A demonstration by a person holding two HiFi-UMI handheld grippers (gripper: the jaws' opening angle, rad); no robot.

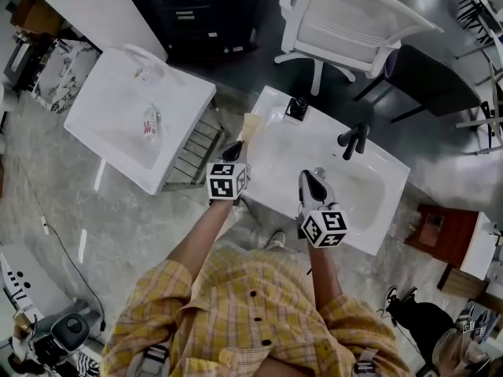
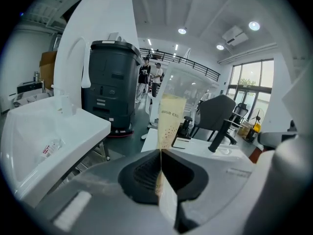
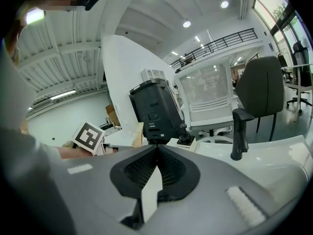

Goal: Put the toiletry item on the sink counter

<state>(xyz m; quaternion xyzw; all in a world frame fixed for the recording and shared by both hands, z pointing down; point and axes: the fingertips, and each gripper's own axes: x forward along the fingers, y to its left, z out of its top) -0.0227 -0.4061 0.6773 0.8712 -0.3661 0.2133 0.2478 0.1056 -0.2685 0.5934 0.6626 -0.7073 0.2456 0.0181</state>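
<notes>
the left gripper (image 1: 233, 149) clamps one cream tube (image 2: 170, 119) at the left edge of the right sink (image 1: 377, 203) of two, while the right gripper (image 3: 156, 150) is pinched shut, empty.

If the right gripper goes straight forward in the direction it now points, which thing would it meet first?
Most likely the small black dispenser at the back corner of the sink counter. It stands almost dead ahead of the shut, empty right gripper. The black faucet is clearly off to the side. Depth is unclear.
</notes>
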